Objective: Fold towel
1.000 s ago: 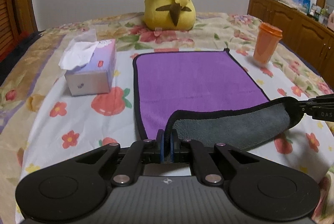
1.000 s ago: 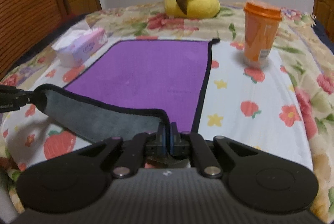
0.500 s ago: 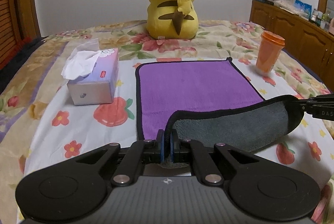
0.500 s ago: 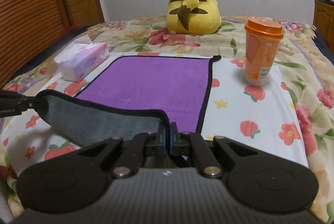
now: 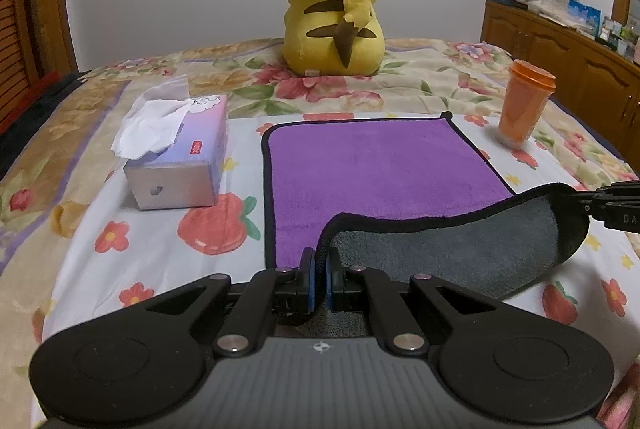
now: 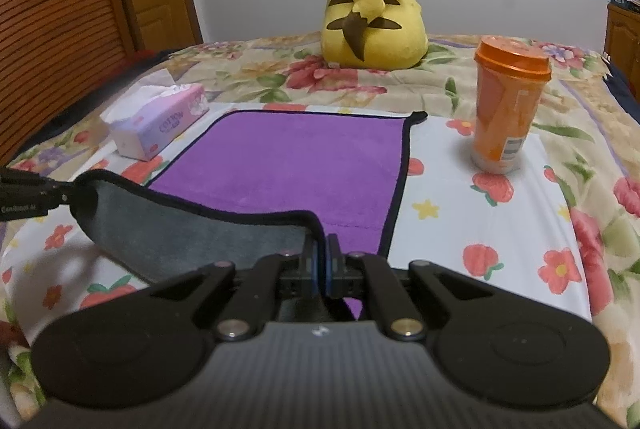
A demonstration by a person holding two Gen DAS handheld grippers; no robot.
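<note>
A purple towel [image 5: 372, 165] with black trim and a grey underside lies on the flowered bedspread; it also shows in the right wrist view [image 6: 288, 157]. My left gripper [image 5: 320, 269] is shut on the towel's near left corner. My right gripper [image 6: 321, 261] is shut on the near right corner; it also shows in the left wrist view [image 5: 612, 205]. The near edge hangs lifted between them, grey side [image 5: 460, 249] facing me. The left gripper shows at the left edge of the right wrist view [image 6: 28, 195].
A tissue box [image 5: 180, 157] stands left of the towel. An orange lidded cup [image 6: 506, 109] stands to its right. A yellow Pikachu plush [image 5: 336, 9] sits beyond the far edge. Wooden cabinets [image 5: 560, 69] line the right wall, a wooden door [image 6: 60, 9] the left.
Both grippers have risen and pulled back a little with the towel's near edge. The view now takes in more of the plush and wall.
</note>
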